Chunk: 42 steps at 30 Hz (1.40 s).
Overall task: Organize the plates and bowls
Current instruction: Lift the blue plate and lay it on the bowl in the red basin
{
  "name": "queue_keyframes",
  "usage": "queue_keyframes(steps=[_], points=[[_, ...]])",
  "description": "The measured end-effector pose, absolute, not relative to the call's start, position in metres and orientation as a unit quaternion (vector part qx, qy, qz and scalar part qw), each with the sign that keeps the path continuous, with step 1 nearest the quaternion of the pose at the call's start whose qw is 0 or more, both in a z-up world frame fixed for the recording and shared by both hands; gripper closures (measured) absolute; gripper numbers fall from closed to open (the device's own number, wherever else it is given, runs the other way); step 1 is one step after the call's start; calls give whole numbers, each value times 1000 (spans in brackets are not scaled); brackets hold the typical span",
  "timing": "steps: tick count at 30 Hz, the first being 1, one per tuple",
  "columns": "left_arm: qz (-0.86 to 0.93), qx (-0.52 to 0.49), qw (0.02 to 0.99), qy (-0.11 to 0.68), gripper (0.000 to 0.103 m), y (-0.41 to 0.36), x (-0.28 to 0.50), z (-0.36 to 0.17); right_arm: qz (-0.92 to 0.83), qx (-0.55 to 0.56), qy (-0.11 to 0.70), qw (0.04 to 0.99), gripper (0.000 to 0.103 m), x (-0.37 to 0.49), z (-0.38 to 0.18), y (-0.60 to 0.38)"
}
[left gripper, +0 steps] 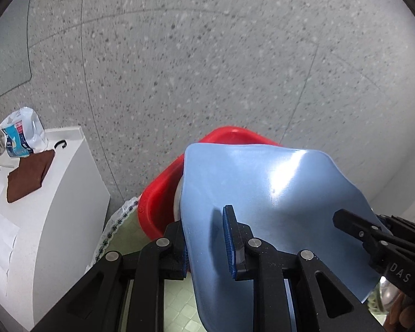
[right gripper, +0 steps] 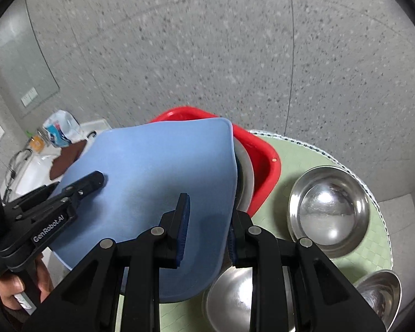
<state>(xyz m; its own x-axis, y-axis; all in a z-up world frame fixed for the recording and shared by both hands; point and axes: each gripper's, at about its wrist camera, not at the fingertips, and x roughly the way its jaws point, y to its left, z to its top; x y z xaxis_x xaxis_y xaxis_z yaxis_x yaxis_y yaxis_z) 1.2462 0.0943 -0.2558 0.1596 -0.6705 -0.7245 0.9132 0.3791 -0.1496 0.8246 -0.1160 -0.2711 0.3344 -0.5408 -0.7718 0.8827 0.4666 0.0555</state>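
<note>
A light blue square plate (left gripper: 262, 207) is held up between both grippers, tilted over a red basin (left gripper: 163, 191). My left gripper (left gripper: 207, 238) is shut on the plate's left edge. My right gripper (right gripper: 207, 227) is shut on its right edge (right gripper: 163, 182). The right gripper's tip shows in the left wrist view (left gripper: 345, 218), the left gripper's tip in the right wrist view (right gripper: 94, 179). The red basin (right gripper: 262, 163) holds a steel dish (right gripper: 246, 177) behind the plate. Three steel bowls (right gripper: 329, 213) (right gripper: 229, 298) (right gripper: 381, 296) sit on the green round table (right gripper: 373, 238).
A white counter (left gripper: 55, 193) stands at the left with a brown cloth (left gripper: 30, 174), a white-blue package (left gripper: 22, 135) and a black hook (left gripper: 61, 144). A speckled grey wall (left gripper: 207, 55) is behind. The table's lace edge (right gripper: 345, 166) runs close to the wall.
</note>
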Motion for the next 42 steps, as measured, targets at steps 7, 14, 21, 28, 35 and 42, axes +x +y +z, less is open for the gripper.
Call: queue_keyframes(steps=[7,14,21,28,35,42], points=[[-525,167,743,381,83,64,1251,-276,-461,238,377,768,76,831,-291,-125],[-506,165,763,368,43,75,1241,-274,-442,241,373,779,52,834,-292,-125],[-466,141,796,359,35,102,1218,-261,-427,248,341,800,38,808,-268,-120],[-444,100,828,327,22,137,1145,-227,-414,240,307,823,33,740,-222,-120],[-465,102,821,313,16,133,1044,-210,-424,224,300,825,31,663,-196,-139],[-494,137,796,323,16,77,992,-217,-428,232,318,813,31,614,-207,-172]])
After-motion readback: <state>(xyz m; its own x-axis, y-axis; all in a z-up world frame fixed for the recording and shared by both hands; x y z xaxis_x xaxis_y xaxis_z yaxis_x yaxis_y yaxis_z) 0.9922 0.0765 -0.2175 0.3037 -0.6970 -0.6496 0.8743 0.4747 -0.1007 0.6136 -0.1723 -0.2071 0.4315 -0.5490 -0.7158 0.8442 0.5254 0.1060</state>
